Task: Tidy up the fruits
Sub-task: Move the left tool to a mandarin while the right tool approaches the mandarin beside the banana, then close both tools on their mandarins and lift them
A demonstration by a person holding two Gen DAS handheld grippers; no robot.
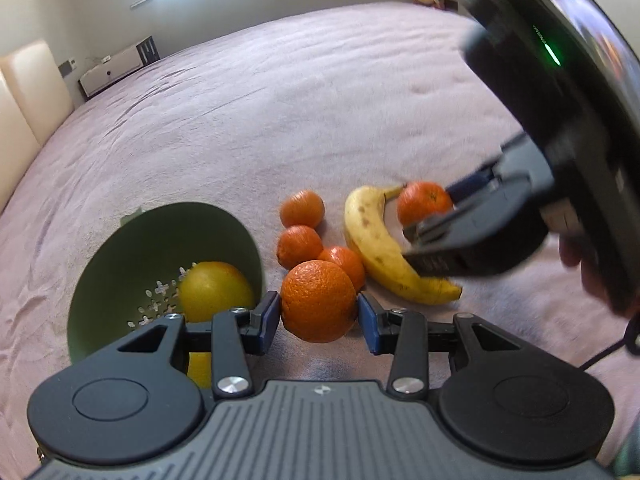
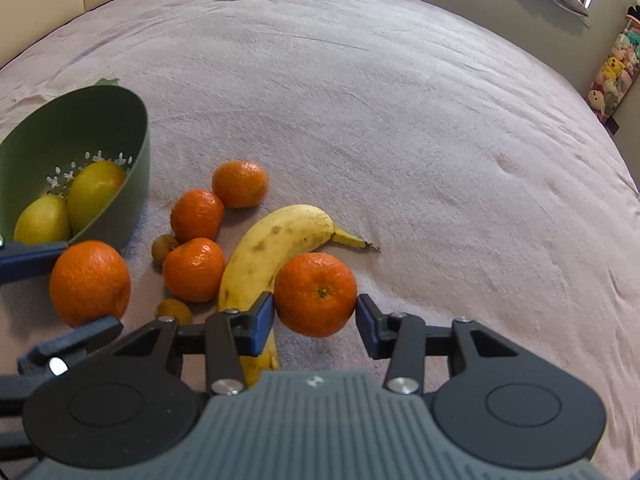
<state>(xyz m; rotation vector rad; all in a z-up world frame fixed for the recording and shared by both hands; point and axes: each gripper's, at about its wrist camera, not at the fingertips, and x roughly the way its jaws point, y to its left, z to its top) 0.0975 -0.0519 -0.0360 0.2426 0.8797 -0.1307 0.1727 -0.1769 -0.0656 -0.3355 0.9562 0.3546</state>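
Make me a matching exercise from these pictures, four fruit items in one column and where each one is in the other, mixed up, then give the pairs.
Items:
1. large round orange
2. small orange mandarin with the green stem spot
3. yellow lemons
4. long yellow banana with brown spots

Places:
A. inside the green plastic colander
B. between the fingers of the left hand-held gripper
C. lying on the pink bedspread
D. between the fingers of the right hand-held gripper

Pairs: 1-B, 2-D, 3-A, 4-C

The banana [image 2: 264, 256] has its lower end hidden behind the right gripper [image 2: 315, 312]; the colander [image 2: 120, 152] is cut off.
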